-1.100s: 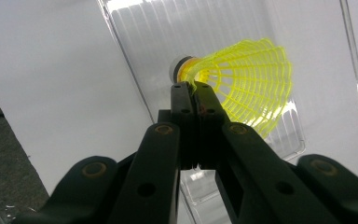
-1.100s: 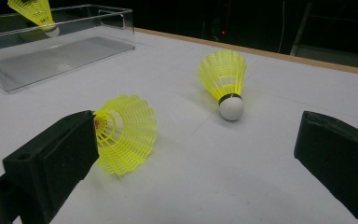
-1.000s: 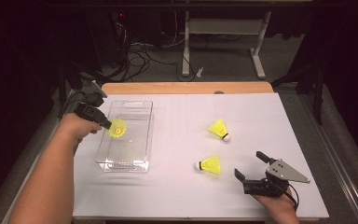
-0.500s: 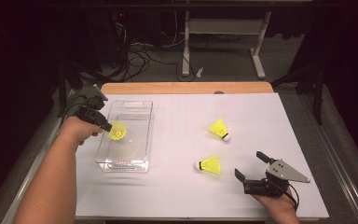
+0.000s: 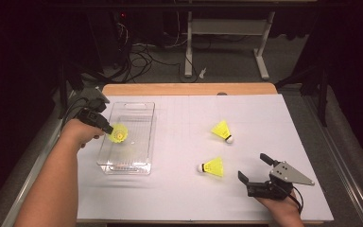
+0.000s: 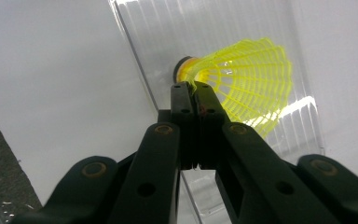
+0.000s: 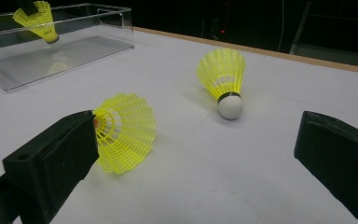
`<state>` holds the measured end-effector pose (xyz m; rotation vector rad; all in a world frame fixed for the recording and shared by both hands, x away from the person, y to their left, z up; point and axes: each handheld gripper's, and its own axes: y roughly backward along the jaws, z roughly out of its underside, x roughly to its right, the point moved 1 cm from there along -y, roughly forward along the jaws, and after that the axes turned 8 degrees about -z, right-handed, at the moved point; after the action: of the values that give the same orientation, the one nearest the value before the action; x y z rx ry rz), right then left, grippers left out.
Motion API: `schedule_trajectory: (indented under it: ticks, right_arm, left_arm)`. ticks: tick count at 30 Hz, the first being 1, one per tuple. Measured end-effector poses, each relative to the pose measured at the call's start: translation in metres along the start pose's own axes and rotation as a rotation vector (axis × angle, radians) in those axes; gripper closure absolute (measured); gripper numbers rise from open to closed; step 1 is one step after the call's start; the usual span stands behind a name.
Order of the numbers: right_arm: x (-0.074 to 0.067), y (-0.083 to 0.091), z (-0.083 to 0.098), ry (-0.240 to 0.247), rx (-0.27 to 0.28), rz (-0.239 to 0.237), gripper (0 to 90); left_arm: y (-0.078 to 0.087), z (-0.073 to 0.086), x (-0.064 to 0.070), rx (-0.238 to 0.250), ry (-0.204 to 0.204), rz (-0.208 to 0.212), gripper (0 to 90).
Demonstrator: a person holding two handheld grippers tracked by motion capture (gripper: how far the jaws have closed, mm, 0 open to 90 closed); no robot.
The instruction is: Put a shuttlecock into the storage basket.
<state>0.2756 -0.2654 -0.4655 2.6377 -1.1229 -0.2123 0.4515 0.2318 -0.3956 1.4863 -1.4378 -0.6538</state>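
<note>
The table top (image 5: 179, 189) is matt white, paper-like, with a bare wood edge at the far side. The bin (image 5: 142, 113) is clear, glossy, ribbed plastic. The three shuttlecocks (image 5: 213, 166) have yellow plastic mesh skirts; one (image 7: 223, 79) has a smooth white cap. The gripper (image 7: 196, 154) jaws are matt black plastic.

No text, label, brand, number or sign can be read anywhere on the things in these pictures.

Left gripper (image 6: 193, 91): jaws pressed together on the shuttlecock's skirt edge.
Shuttlecock (image 6: 242, 79): yellow, over the clear bin.
Clear bin (image 6: 168, 28): ribbed floor below the shuttlecock.
</note>
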Motion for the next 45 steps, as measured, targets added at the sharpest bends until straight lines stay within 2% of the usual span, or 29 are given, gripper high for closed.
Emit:
schedule_trajectory:
  ticks: [15,18,26,35,45]
  right_arm:
    - [-0.0001,0.0002,-0.0002,0.000,0.001,0.000,0.2]
    - [-0.0001,0.0003,-0.0003,0.001,0.002,0.000,0.2]
    - [-0.0003,0.0001,-0.0002,0.002,0.000,-0.001,0.2]
    - [-0.0002,-0.0002,-0.0001,0.001,-0.001,-0.002,0.2]
    - [-0.0001,-0.0004,-0.0001,0.000,-0.001,-0.002,0.2]
  left_arm:
    - [-0.0038,0.0028,0.0012,-0.009,-0.012,-0.020,87.9]
    - [-0.0041,0.0032,-0.0004,-0.011,0.001,-0.009,87.6]
    - [-0.0053,0.0050,0.0008,-0.020,-0.003,-0.006,85.1]
    - [-0.0027,0.0038,0.0021,-0.022,0.010,0.007,78.6]
    - [0.0029,0.0030,0.0055,-0.031,0.008,0.023,65.9]
